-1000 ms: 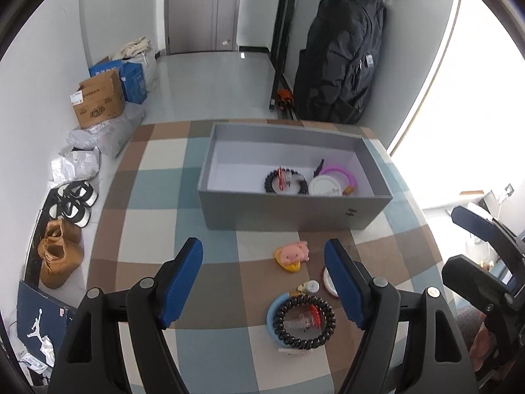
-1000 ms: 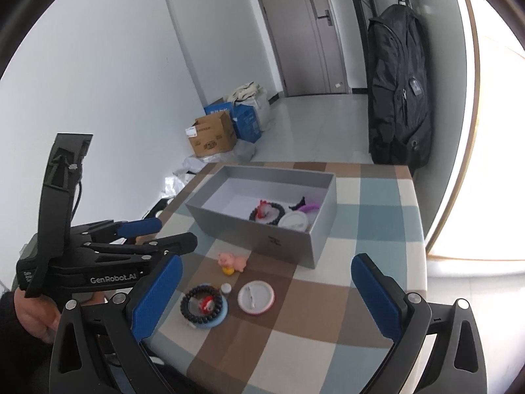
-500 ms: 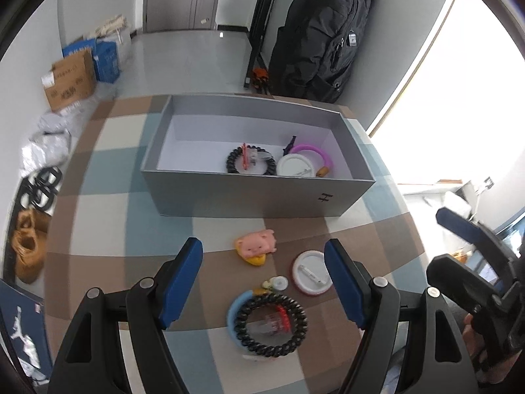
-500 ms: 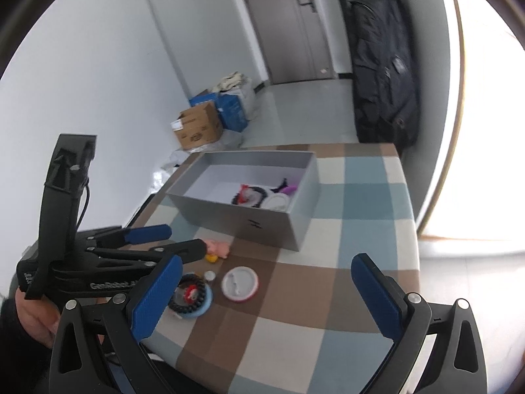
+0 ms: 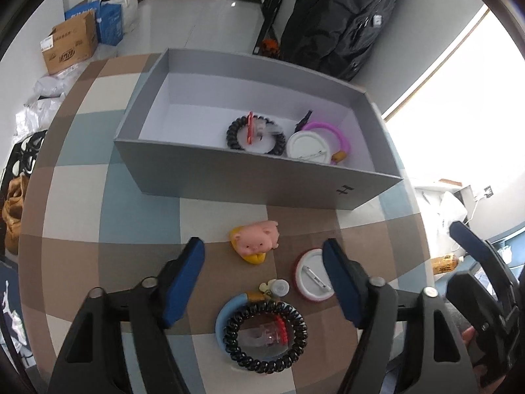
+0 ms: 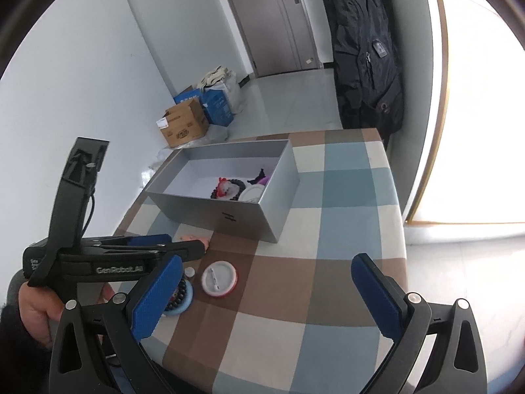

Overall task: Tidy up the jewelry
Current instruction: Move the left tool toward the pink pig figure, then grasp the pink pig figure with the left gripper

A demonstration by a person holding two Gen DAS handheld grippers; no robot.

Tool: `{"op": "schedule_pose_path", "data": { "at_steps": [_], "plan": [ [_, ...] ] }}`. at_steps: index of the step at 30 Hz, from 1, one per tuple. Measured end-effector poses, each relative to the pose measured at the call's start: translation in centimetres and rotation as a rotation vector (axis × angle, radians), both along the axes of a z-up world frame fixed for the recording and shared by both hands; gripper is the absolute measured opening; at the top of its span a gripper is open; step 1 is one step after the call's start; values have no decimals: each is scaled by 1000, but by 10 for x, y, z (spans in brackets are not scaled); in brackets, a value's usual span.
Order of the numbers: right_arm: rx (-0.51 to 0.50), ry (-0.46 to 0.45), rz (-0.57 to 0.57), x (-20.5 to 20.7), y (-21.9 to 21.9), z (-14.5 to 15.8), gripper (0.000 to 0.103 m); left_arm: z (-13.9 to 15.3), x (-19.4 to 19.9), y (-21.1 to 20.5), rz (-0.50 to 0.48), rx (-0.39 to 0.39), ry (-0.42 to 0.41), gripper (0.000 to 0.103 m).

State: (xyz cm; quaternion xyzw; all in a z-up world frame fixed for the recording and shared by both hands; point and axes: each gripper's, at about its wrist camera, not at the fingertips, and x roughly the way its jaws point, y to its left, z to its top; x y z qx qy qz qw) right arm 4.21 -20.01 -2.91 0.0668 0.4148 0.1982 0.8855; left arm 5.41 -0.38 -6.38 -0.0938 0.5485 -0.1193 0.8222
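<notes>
The left gripper (image 5: 262, 282) is held over the checked bench (image 5: 137, 203); its fingers (image 5: 183, 279) have just been closing and grip nothing, though the pink pig charm (image 5: 257, 241) is framed between them. The black coil bracelet (image 5: 265, 338) lies nearer. The right gripper (image 6: 265, 295) is spread wide, empty. The grey box (image 5: 249, 177) holds jewelry.

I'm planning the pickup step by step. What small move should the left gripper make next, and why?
Probably lower the left gripper further: its jaws have just been closing yet clamp nothing. The pink pig and small cap lie loose between them, outside the grey box.
</notes>
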Motion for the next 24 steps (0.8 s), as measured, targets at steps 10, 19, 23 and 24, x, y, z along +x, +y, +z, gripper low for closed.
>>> {"op": "schedule_pose_path", "data": {
  "at_steps": [10, 19, 23, 24],
  "plan": [
    [16, 32, -7, 6, -3, -7, 103, -4, 12, -5, 9, 14, 51, 25],
    [-12, 22, 31, 5, 12, -7, 103, 1, 10, -12, -40, 11, 38, 22],
    [-14, 28, 27, 6, 11, -8, 103, 6, 13, -1, -19, -15, 30, 22],
    [-13, 29, 25, 6, 11, -9, 103, 7, 13, 1, -15, -26, 31, 22]
  ]
}}
